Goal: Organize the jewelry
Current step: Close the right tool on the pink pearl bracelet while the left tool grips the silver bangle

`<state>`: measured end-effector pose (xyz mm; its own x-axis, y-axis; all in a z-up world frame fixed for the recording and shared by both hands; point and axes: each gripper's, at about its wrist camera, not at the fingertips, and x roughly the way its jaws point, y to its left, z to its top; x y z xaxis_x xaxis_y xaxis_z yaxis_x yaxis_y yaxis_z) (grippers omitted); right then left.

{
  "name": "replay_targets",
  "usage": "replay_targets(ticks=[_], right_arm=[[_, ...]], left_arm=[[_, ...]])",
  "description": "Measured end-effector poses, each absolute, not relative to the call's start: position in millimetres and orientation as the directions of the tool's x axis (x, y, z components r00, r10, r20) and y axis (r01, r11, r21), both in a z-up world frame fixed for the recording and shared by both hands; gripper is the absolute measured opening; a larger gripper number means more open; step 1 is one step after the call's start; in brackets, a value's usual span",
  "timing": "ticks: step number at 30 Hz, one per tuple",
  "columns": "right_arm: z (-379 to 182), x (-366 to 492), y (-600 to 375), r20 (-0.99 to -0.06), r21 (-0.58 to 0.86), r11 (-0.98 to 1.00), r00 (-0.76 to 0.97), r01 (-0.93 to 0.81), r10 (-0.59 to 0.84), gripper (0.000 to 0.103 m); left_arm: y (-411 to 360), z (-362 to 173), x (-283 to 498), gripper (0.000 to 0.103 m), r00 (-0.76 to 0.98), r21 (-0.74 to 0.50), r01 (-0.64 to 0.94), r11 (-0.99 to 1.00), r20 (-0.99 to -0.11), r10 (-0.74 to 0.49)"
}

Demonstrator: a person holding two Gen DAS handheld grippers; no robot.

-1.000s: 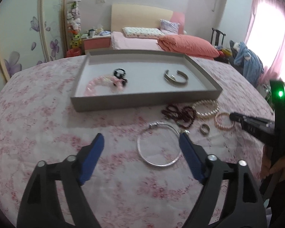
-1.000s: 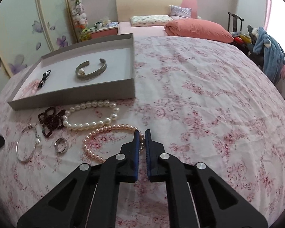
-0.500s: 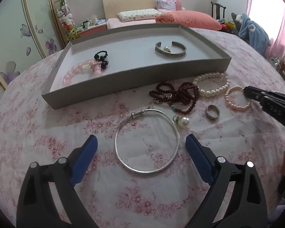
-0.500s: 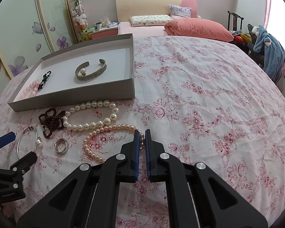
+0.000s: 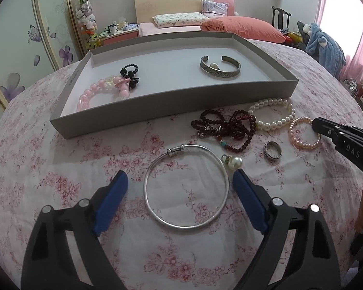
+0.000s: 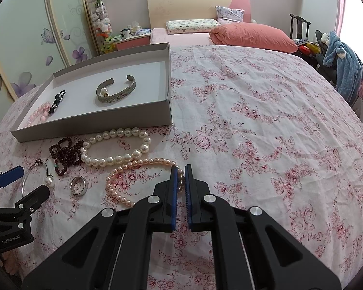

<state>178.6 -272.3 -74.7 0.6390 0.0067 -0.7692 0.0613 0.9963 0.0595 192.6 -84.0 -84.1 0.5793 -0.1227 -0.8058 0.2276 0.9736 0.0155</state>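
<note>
The thin silver bangle (image 5: 186, 186) (pearl charm at 2 o'clock) lies between the wide-apart left gripper (image 5: 180, 183). The right gripper (image 6: 180, 178) is clamped on pink pearls (image 6: 142, 166), its grip partly hidden.

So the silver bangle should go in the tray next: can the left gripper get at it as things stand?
Probably yes. The left gripper is open, its fingers either side of the silver bangle, nothing lying over it. The pearl charm sits close to the right finger.

I see a grey tray (image 5: 171, 106), a pink-flowered white cloth (image 6: 254, 120), dark red beads (image 5: 230, 125), and what looks like a silver bangle (image 5: 186, 186).
</note>
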Motion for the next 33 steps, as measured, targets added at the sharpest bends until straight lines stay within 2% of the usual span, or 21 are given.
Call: replay_targets(ticks=[4,5,7,8,23,33], right_arm=[[-74.7,178.6,-272.1,-0.769,0.060,0.996,0.639,0.061,0.007,0.007],[-74.7,178.6,-272.1,-0.769,0.060,0.996,0.639,0.061,0.007,0.007],[-74.7,178.5,-272.4,-0.769,0.061,0.996,0.639,0.061,0.007,0.007],[-74.8,178.6,-272.2,-0.769,0.061,0.996,0.639,0.061,0.008,0.007],[-74.8,178.6,-272.3,-0.769,0.063,0.996,0.639,0.061,0.009,0.007],[-74.9,178.5,-272.3,-0.769,0.063,0.996,0.639,0.061,0.009,0.007]], left_arm=[[-84.4,-84.5,191.9,0.085,0.581,0.012,0.234,0.972,-0.804,-0.129],[-84.5,-84.0,191.3,0.083,0.583,0.011,0.239,0.971,-0.801,-0.135],[-85.7,-82.4,188.3,0.070,0.590,0.012,0.249,0.969,-0.795,-0.142],[-86.1,-82.1,187.0,0.069,0.592,0.014,0.249,0.968,-0.794,-0.141],[-37.8,-81.6,184.7,0.069,0.592,0.021,0.147,0.989,-0.803,-0.071],[-28.5,-80.3,180.0,0.073,0.599,0.026,0.118,0.993,-0.799,-0.051]])
